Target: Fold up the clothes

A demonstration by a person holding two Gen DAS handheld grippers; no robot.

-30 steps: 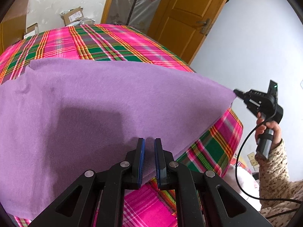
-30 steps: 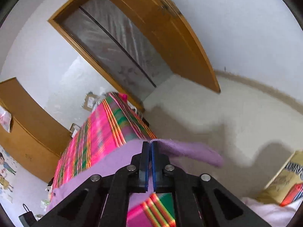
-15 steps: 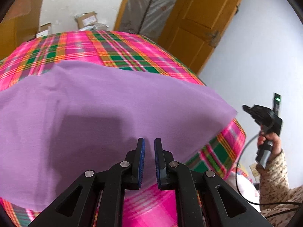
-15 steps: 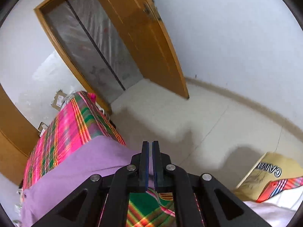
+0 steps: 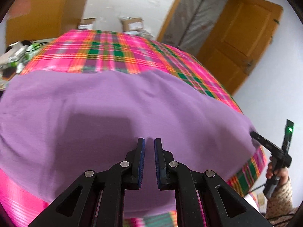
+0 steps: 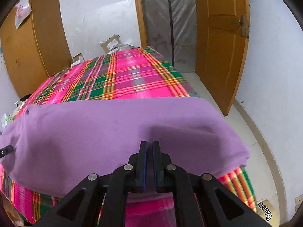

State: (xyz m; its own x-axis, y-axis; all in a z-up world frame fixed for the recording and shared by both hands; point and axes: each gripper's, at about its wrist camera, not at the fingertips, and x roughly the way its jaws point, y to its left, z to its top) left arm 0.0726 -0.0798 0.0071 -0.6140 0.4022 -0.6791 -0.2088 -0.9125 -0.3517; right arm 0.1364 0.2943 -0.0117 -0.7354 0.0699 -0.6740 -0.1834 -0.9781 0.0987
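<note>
The purple cloth [image 6: 121, 132] lies spread on the bed [image 6: 121, 79], near its front edge. Both the left hand-held gripper [image 5: 149, 162] and right hand-held gripper [image 6: 149, 164] hover slightly parted, holding nothing. A shallow pinch at the cloth's hem could slip, dragging wrinkles into the fold.

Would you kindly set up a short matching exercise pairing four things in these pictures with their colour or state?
Things:
1. soft fleece cloth
2. plaid bed cover
3. wooden hinged door
4. small indicator light on the right gripper's handle

Descriptions:
A. swung open
B. glowing green
C. plain purple, spread flat
D. pink with green and orange checks

Pairs: 1-C, 2-D, 3-A, 4-B
</note>
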